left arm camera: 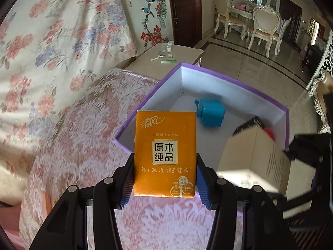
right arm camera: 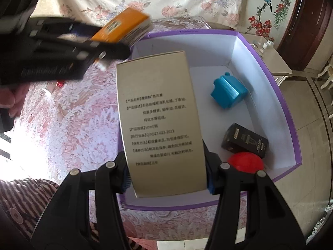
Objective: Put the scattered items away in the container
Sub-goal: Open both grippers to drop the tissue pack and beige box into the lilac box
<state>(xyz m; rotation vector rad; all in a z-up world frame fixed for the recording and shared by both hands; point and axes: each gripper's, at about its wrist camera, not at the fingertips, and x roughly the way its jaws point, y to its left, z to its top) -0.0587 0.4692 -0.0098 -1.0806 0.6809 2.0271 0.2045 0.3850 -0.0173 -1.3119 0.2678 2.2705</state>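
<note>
Both tools are loaded and both are at the purple box [right arm camera: 291, 112]. The left tool [left arm camera: 164, 179] pinches an orange tissue pack [left arm camera: 165, 156] upright, dead centre of the left view, its top edge over the near wall of the box. The right tool [right arm camera: 167, 177] pinches a tan carton [right arm camera: 160, 123], printed side up, hanging over the box's near left corner in the right view.

Inside, three things already lie on the white floor: a blue sharpener [right arm camera: 229, 92] toward the far side, a black carton [right arm camera: 244, 140] at the right, and a red ball [right arm camera: 245, 163] just beside it. So I judge the job well along, with two drops to come. A small red item [right arm camera: 60, 83] shows on the lace bedspread [right arm camera: 79, 112] at the left of the right view, too blurred to name, and it may be left to collect.
</note>
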